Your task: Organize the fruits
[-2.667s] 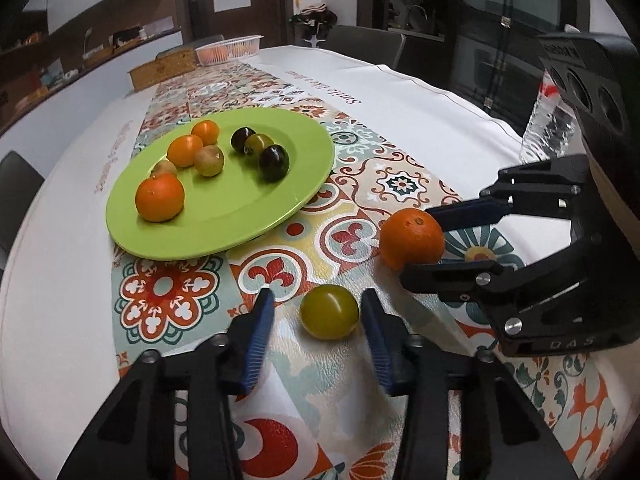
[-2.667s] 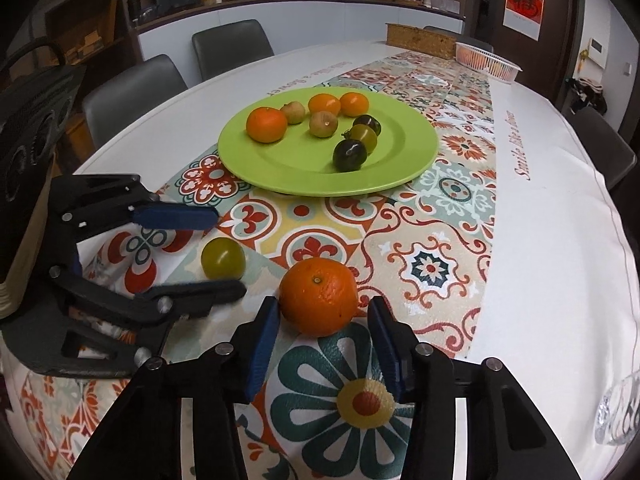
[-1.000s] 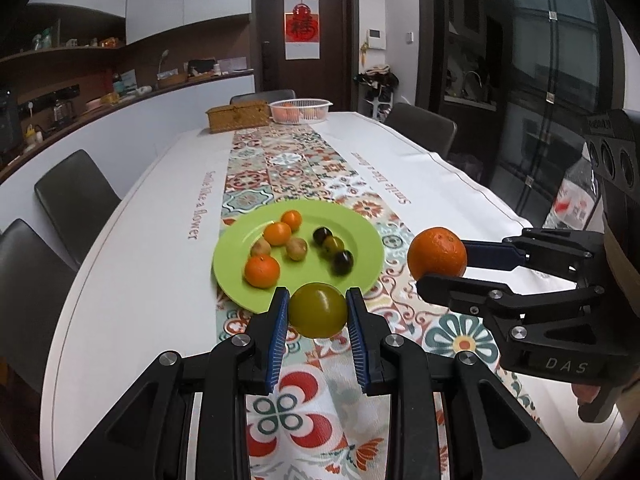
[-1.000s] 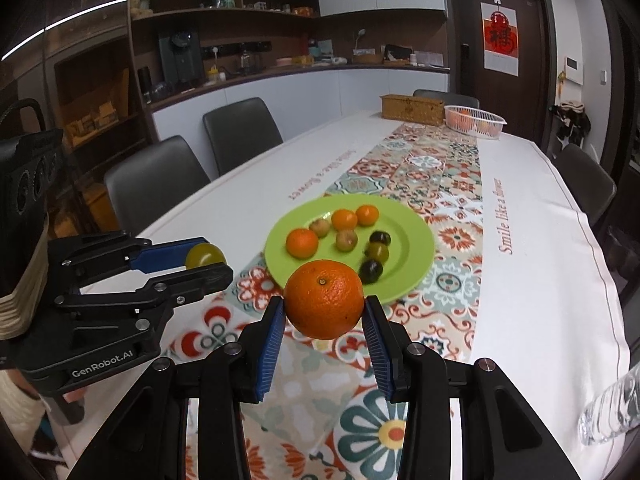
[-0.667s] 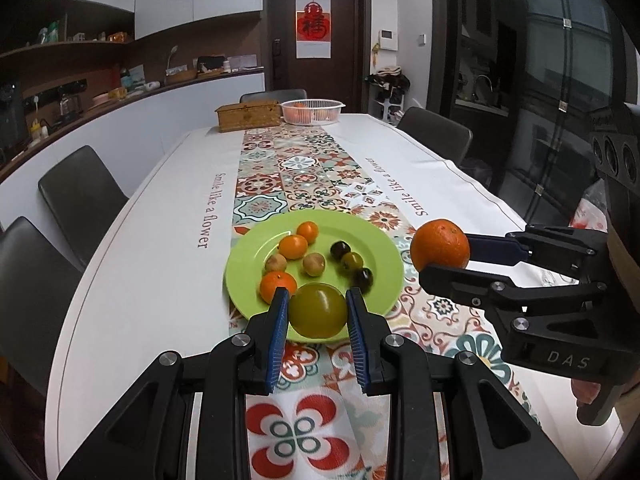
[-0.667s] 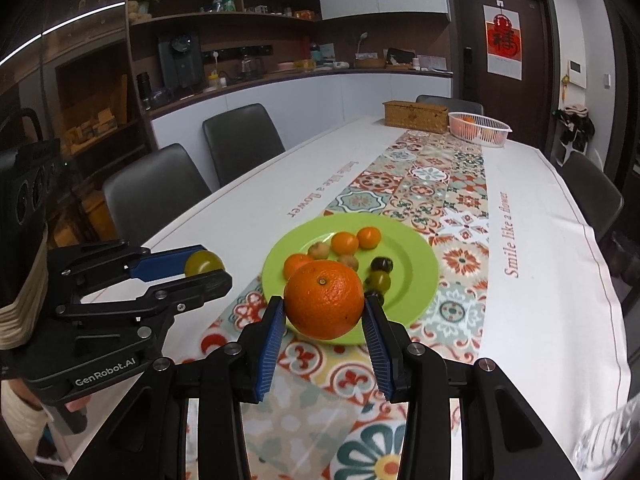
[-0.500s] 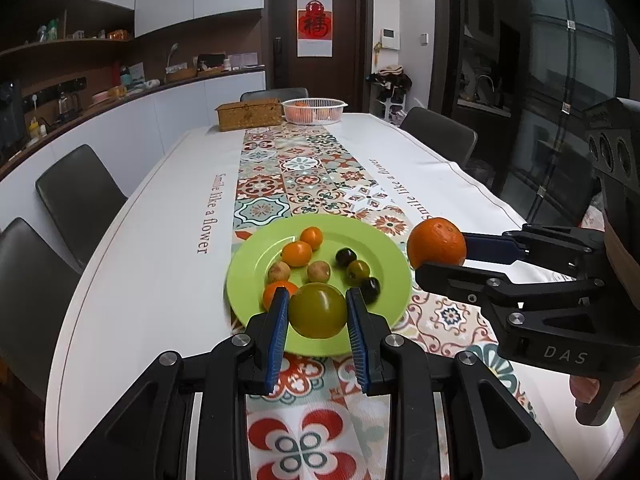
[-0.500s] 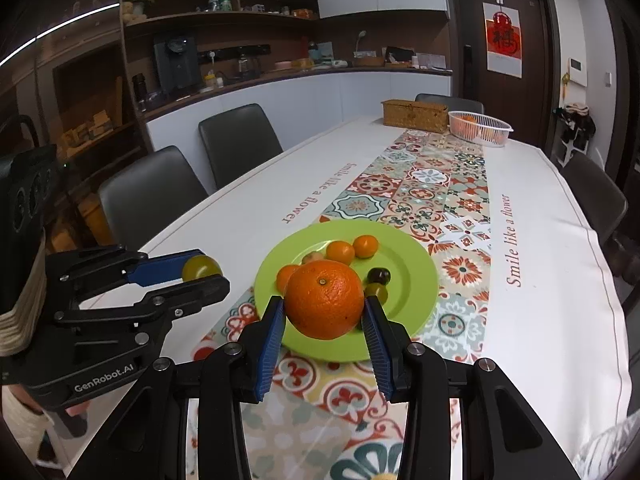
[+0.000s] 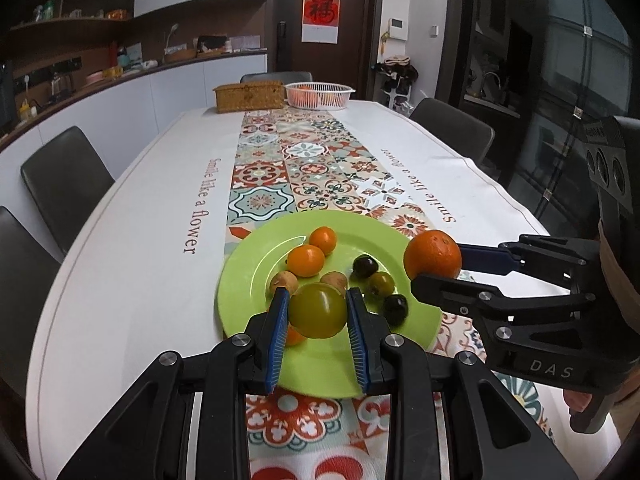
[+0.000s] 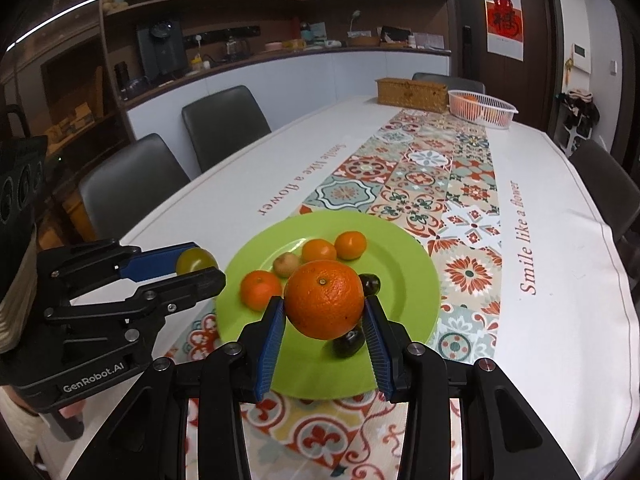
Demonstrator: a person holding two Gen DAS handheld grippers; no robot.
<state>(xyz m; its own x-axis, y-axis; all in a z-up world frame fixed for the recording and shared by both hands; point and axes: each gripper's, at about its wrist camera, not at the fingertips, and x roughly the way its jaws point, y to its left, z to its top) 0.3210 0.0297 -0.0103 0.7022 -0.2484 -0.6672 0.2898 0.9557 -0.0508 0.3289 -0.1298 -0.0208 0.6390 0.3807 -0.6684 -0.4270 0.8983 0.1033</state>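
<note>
Showing two fruits carried above the lime-green round plate (image 9: 256, 276). The smooth yellow-green round fruit (image 9: 318, 311) sits clamped across its widest part between the blue ribbed pads of the left claw (image 9: 318, 312); its glossy skin looks slippery and probably soft, so light pressure suits it. The dimpled round orange (image 10: 325, 299), likely firmer and heavier with a rougher rind, is gripped likewise at its equator by the right claw (image 10: 325, 320). Beyond and below both claws lie small mandarins (image 10: 350, 245), brownish fruits and dark plums (image 9: 365, 266) on the plate, which rests on the patterned runner of the white bench (image 9: 132, 240).
</note>
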